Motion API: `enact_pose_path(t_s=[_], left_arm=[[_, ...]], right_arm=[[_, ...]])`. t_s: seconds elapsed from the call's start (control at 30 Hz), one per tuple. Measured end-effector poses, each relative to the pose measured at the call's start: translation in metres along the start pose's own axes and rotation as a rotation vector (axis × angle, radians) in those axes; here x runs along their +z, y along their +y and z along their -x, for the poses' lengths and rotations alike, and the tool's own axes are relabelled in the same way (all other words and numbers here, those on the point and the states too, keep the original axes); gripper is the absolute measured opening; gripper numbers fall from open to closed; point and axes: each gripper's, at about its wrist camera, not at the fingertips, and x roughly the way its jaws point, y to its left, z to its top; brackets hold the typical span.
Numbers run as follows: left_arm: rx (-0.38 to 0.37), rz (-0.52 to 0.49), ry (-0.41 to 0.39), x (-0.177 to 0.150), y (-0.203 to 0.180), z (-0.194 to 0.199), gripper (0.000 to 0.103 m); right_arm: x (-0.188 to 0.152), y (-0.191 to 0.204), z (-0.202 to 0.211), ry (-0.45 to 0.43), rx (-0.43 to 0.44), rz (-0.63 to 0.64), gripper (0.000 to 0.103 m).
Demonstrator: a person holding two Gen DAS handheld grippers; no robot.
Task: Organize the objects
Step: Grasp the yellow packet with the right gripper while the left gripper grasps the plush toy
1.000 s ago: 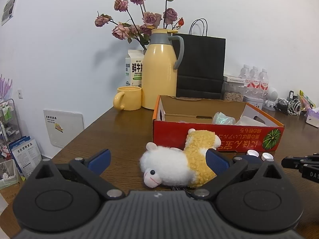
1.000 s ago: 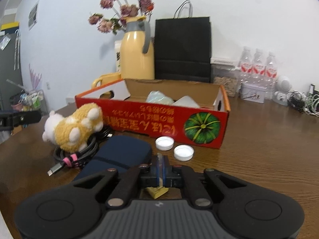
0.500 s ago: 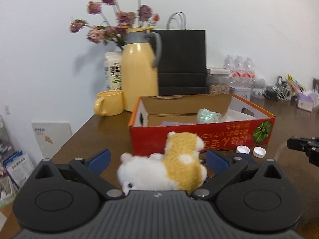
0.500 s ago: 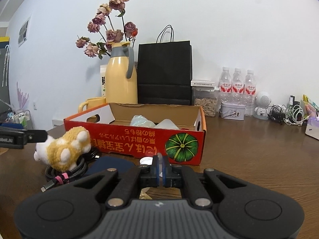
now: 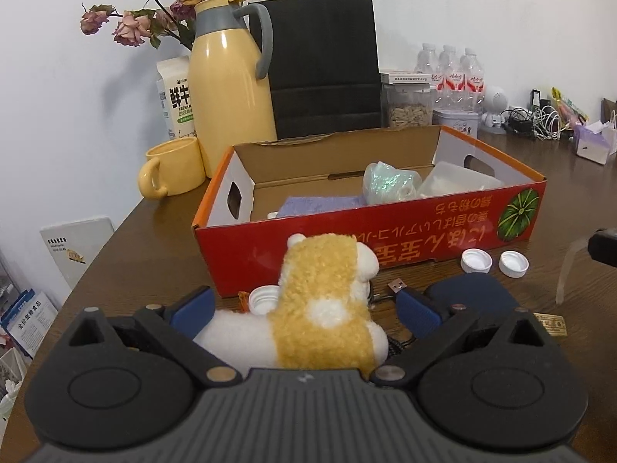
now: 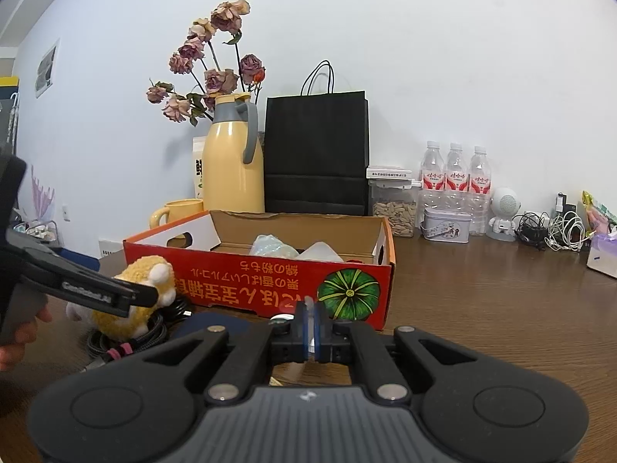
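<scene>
The brown wooden surface (image 5: 146, 239) carries everything, and the biggest thing on it is the red cardboard box (image 5: 385, 227), open at the top. I take it as the place the loose things should end up, since a lilac cloth (image 5: 316, 205), a shiny crumpled wrapper (image 5: 385, 183) and a clear plastic tub (image 5: 455, 179) already lie inside. Behind it stand a black paper bag (image 5: 324, 61) and a yellow jug (image 5: 231, 77) with dried roses behind it, both against the wall and out of my way.

In front of the box lies the plush alpaca (image 5: 320, 308), on its side across a coil of dark cable (image 6: 127, 337). My left claw (image 5: 304, 310) has its two blue pads (image 5: 194, 306) spread apart on either side of the toy's body, not pressing it yet as far as I can see. I judge that I am lined up this way so the pads can close across its soft middle before it goes over the box's near wall.

Beside the toy sits a dark blue pouch (image 5: 474, 293), then a USB plug (image 5: 397, 284) at the cable's end. Smallest are the white bottle caps: two (image 5: 476, 260) near the box's front, one (image 5: 264, 299) close by the toy.

My right claw (image 6: 309, 326) waits closed, pads together, with what looks like a thin clear strip (image 6: 308, 305) pinched between them, kept back from the left.
</scene>
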Motion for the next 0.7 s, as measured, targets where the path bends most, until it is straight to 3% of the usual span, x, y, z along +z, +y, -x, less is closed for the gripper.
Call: enact_pose_path(t_s=[0.33, 0.5, 0.7], left_arm=[[0.013, -0.028, 0.010, -0.003, -0.002, -0.007, 0.079], [-0.025, -0.040, -0.001, -0.004, -0.006, -0.002, 0.055], [-0.031, -0.016, -0.036, -0.006, 0.000, 0.009, 0.049]], right_arm=[[0.000, -0.001, 0.000, 0.002, 0.000, -0.004, 0.002], [0.000, -0.001, 0.000, 0.001, 0.000, -0.004, 0.002], [0.000, -0.002, 0.000, 0.000, 0.000, -0.005, 0.002]])
